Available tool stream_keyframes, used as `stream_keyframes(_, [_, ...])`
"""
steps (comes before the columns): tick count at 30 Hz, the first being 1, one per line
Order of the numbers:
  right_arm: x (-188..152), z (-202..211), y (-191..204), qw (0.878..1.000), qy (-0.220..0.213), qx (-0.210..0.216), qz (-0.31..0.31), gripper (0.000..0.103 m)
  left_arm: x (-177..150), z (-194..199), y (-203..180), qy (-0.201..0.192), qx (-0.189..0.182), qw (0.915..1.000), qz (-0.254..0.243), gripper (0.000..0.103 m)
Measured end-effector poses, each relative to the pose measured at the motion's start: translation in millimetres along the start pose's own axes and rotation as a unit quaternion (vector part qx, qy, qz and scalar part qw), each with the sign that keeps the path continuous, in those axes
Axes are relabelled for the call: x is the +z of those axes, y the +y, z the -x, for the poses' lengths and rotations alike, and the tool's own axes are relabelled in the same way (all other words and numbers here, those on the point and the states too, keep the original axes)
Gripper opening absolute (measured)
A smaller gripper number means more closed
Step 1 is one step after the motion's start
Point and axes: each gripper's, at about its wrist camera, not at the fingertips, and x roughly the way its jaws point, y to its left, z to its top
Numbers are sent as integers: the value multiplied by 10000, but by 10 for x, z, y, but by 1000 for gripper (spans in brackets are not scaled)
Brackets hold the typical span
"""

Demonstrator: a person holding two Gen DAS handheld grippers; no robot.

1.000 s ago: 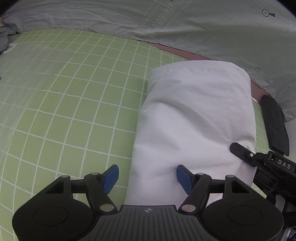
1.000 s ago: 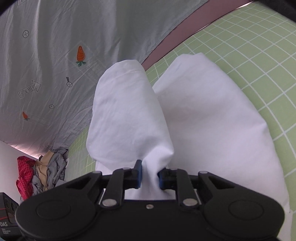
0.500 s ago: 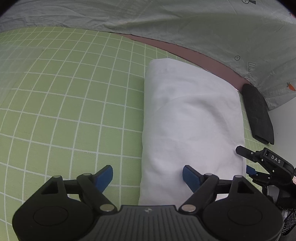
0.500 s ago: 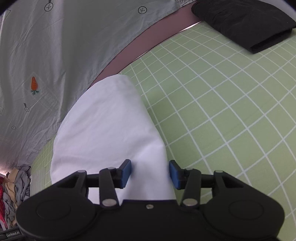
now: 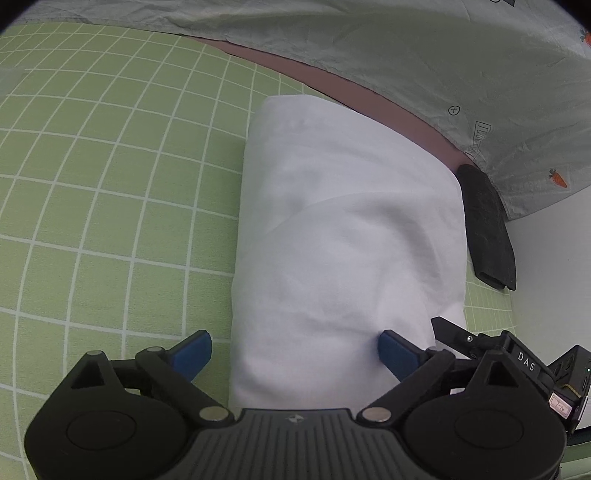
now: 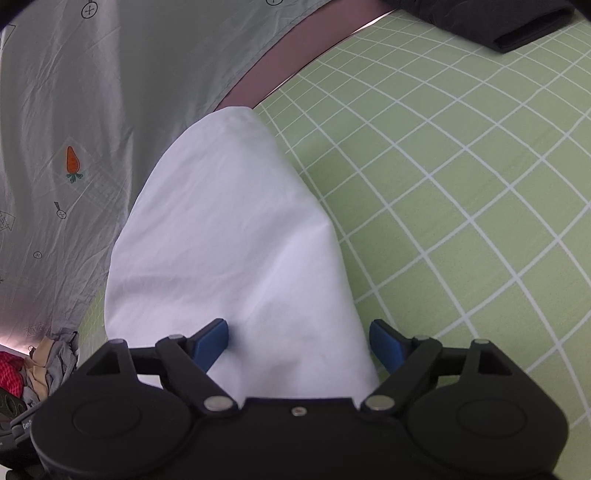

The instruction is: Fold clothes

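A folded white garment [image 5: 343,240] lies flat on the green grid mat [image 5: 92,184]. It also shows in the right wrist view [image 6: 229,240]. My left gripper [image 5: 295,350] is open, its blue pads spread over the garment's near end, holding nothing. My right gripper [image 6: 299,339] is open too, its pads spread wide over the near end of the garment from the other side. The right gripper's body [image 5: 517,365] shows at the lower right of the left wrist view.
A folded black garment [image 5: 487,229] lies on the mat beyond the white one; it also shows in the right wrist view [image 6: 498,18]. A grey sheet with carrot prints [image 6: 74,110] hangs along the mat's far edge. A pile of clothes [image 6: 33,365] lies at the left.
My right gripper let go of the white garment's lifted flap, which now lies flat, and its jaws opened wide. My left gripper stayed open and shifted slightly over the garment.
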Motion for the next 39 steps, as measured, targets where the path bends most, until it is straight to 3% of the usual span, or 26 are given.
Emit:
stream_keyframes(6, [-30,-79,152,9999,30,-100,-41,91,17,-104,-4,-2,-308,9993,213,92])
stream_keyframes(8, [-41,-68,168,9999,91,-57,36,88,-8,-66,-55,-27,-294,9995,112,78])
stream_keyframes(10, [-42,-29,157,9999,140,3,96,78,-39,-7,-135,-116,-197,9997,-8,66])
stream_keyframes(12, [-52,60,92,9998,112,122,-67,55,-87,86,-219,-215,-144,9995,-163,55])
stream_keyframes(14, [-77,163,28,9991,76,274,-327,40,-135,168,-328,-270,-147,9990,-310,46])
stream_keyframes(16, [-147,276,32,9987,44,325,-386,36,-204,228,-469,-276,-183,9985,-440,41])
stream_keyframes(20, [-276,537,-38,9984,-71,265,-494,31,-392,303,-779,-229,-299,9970,-670,37])
stream_keyframes(23, [-330,814,-266,9946,-303,436,-893,29,-572,300,-1052,-199,-451,9962,-717,36])
stream_keyframes(28, [-262,1370,-709,9902,-661,650,-1041,27,-873,223,-1703,-363,-578,9926,-1005,35])
stream_keyframes(34, [85,2005,-1420,9838,-1003,952,-1138,27,-1135,-18,-2659,-569,-724,9895,-1117,35])
stream_keyframes(39, [613,2439,-1919,9824,-1247,981,-984,27,-1099,-394,-3382,-730,-954,9850,-1239,35])
